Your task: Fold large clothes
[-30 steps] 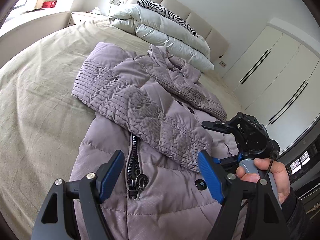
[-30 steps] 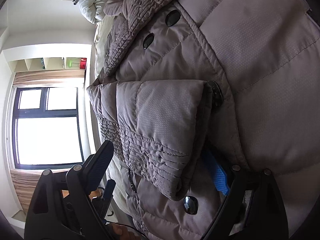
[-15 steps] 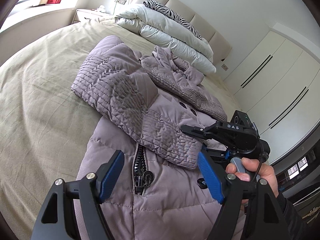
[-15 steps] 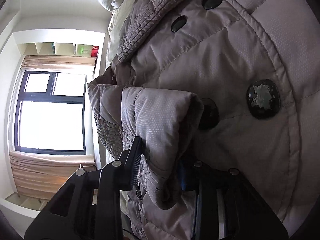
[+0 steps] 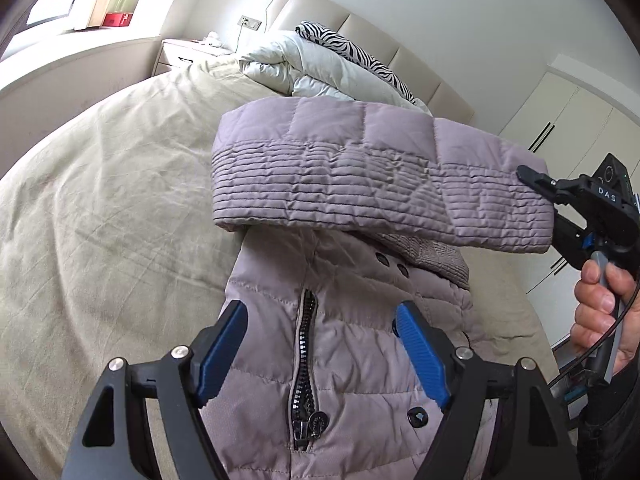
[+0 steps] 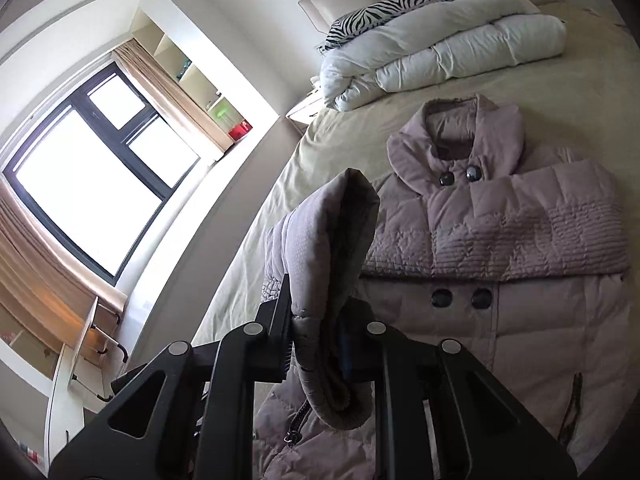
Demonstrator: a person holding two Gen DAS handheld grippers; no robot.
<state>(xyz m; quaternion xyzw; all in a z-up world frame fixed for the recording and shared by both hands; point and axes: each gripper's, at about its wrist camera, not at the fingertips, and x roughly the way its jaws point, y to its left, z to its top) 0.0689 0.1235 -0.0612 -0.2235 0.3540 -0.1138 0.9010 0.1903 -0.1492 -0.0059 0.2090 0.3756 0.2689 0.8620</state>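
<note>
A mauve quilted puffer jacket (image 5: 348, 344) lies on the beige bed (image 5: 100, 200), front up, zipper towards me. My right gripper (image 6: 316, 344) is shut on the cuff end of one sleeve (image 6: 320, 248) and holds it lifted above the jacket; in the left wrist view that sleeve (image 5: 380, 176) stretches across the jacket to the right gripper (image 5: 560, 208) at the right edge. The other sleeve (image 6: 520, 236) lies folded across the chest below the collar (image 6: 456, 136). My left gripper (image 5: 320, 348) is open and empty over the jacket's lower front.
A folded white duvet (image 5: 304, 68) with a zebra-print pillow (image 5: 352, 48) lies at the head of the bed. A nightstand (image 5: 188, 52) stands beside it. Wardrobe doors (image 5: 560, 128) stand to the right, a window (image 6: 80, 184) to the left.
My right gripper closed on the sleeve cuff and lifted it up and to the right, stretching the sleeve above the jacket. My left gripper stayed open and pulled back a little.
</note>
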